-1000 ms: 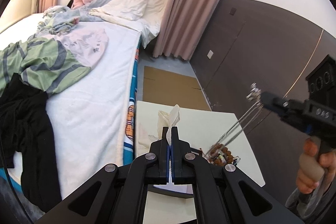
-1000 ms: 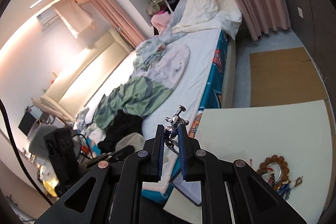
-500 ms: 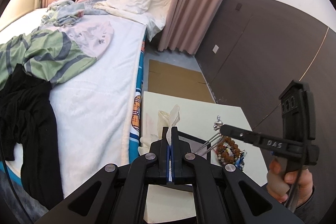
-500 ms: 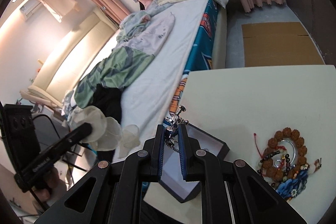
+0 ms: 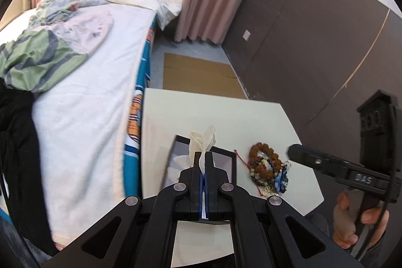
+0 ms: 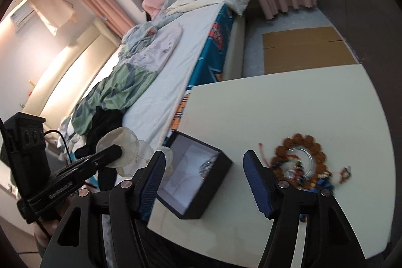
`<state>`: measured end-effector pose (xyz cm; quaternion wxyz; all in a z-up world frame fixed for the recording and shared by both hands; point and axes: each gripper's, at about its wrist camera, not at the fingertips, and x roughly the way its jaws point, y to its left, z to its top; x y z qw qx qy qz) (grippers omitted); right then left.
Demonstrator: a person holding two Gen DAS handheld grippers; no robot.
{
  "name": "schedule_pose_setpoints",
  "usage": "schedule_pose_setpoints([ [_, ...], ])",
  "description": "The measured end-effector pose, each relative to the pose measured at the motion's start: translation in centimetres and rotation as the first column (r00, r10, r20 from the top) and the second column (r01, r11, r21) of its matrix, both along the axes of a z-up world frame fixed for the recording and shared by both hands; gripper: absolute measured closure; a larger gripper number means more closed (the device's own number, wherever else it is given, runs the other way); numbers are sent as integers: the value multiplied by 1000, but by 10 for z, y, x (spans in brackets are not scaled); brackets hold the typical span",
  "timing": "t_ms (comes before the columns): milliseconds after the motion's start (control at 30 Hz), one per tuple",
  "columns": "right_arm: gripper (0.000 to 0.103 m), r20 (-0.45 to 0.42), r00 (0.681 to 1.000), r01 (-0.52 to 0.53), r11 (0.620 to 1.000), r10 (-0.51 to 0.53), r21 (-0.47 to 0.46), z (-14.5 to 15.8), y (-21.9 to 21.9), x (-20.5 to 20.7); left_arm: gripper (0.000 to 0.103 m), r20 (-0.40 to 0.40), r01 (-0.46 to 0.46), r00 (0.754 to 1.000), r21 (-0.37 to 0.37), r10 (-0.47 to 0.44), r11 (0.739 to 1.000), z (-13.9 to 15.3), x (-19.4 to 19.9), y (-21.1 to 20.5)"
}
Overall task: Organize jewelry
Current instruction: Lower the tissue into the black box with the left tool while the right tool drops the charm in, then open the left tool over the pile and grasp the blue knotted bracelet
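Right gripper [image 6: 204,177] is spread wide and empty, left gripper [image 5: 206,160] pinches a flimsy white pouch [image 5: 203,141]. Bead bracelets [image 6: 299,162] at lower right look light and tangly, I'd grab the chunky brown loop

My work surface is a pale table [image 6: 289,97] set just beside the bed [image 6: 176,62]. An open black box [image 6: 196,182] sits on the table near the bed-side edge, a silver chain [image 6: 208,163] inside. A pile of beaded bracelets [image 6: 301,162] lies apart from the box.
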<state>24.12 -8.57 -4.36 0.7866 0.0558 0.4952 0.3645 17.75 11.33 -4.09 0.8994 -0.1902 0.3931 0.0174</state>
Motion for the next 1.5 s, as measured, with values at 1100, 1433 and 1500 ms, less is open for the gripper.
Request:
schedule_pose_setpoints([
  [1100,38,-73,930,360,932,-361,-32,-40,-200,-5,46,-169,321,935,34,-311,946,-40,73,-157],
  [1433,38,-88,909,405,913,-407,-45,-48,-228,-10,58,-269,401,896,151,-353,903,-76,92,-204],
  [1500,38,-91,908,407,912,-410,-46,-50,-229,-10,72,-296,406,890,169,-346,898,-85,95,-207],
])
